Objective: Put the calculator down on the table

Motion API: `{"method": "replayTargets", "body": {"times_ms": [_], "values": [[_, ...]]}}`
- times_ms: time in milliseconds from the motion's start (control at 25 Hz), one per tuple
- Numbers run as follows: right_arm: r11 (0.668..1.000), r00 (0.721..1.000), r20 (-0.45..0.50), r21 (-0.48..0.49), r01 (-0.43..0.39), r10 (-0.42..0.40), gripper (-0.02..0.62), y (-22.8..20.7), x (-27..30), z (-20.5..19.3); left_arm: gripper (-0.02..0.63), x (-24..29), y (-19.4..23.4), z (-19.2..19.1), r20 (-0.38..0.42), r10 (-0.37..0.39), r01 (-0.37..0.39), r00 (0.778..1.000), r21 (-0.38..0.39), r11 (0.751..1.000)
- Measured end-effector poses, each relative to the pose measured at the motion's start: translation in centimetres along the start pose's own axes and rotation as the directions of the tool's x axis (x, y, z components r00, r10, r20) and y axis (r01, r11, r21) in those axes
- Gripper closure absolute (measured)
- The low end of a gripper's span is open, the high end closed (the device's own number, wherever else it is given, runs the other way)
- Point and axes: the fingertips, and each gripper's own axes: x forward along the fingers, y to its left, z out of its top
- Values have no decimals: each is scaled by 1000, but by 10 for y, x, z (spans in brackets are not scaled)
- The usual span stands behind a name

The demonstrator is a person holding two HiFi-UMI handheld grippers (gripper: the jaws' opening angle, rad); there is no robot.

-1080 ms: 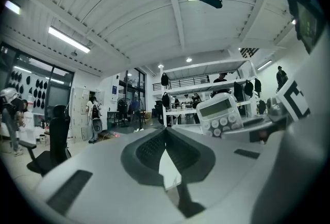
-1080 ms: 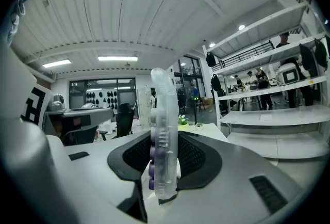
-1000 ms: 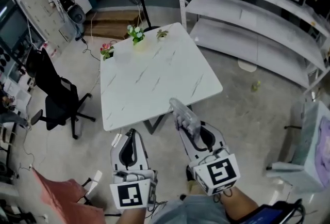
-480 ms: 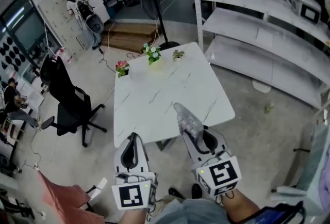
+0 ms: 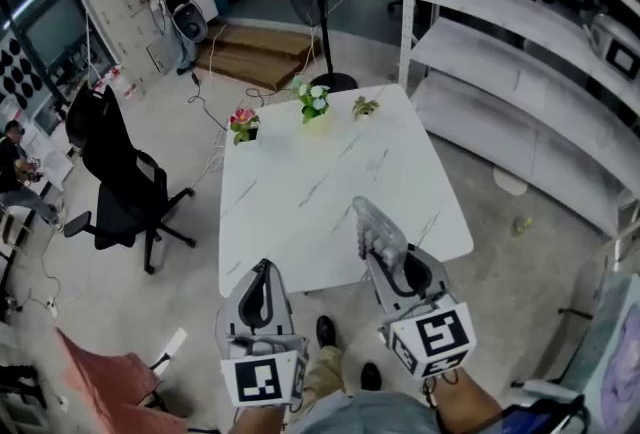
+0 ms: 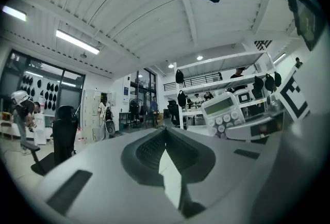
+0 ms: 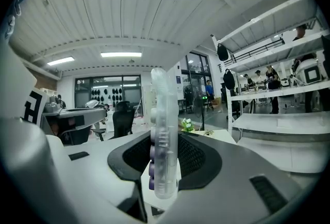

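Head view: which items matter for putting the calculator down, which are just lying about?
Job: pale grey button calculator, right gripper holding it, white marbled table.
Lying about: three small flower pots on the table's far edge, black office chair, white shelving.

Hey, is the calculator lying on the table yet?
No, the calculator is clamped on edge in the right tongs, held up rather than lying on the table.

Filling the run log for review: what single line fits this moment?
right gripper: shut on calculator | left gripper: shut, empty | calculator: aloft, table ahead | step: not set down
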Motion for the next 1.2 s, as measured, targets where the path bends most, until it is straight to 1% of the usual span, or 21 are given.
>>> {"method": "replayTargets", "body": {"times_ms": [160, 320, 480, 640, 840, 1040, 1200], "values": [[1000, 999, -41, -7, 14, -14, 453, -3, 49, -6, 598, 39, 30, -18, -21, -13, 13, 1000, -15, 1000], [1000, 998, -62, -10, 21, -22, 453, -2, 98, 1, 599, 81, 64, -17, -20, -18, 17, 1000, -22, 1000], [999, 998, -48, -13, 33, -33, 453, 0, 141, 18, 598, 117, 88, -9, -5, -42, 42, 999, -23, 999], [998, 999, -12, -30, 49, -49, 453, 0, 171, 39, 598, 147, 109, 7, 42, -62, 62, 997, -14, 998], [995, 996, 45, -50, 85, -83, 453, 1, 191, 64, 598, 172, 120, 24, 95, -106, 106, 990, 5, 994], [991, 992, 59, -63, 114, -111, 453, -4, 199, 71, 598, 188, 120, 21, 105, -137, 138, 985, -2, 990], [990, 991, 51, -63, 126, -123, 453, -12, 206, 70, 598, 200, 117, 16, 90, -152, 153, 984, -6, 988]]}}
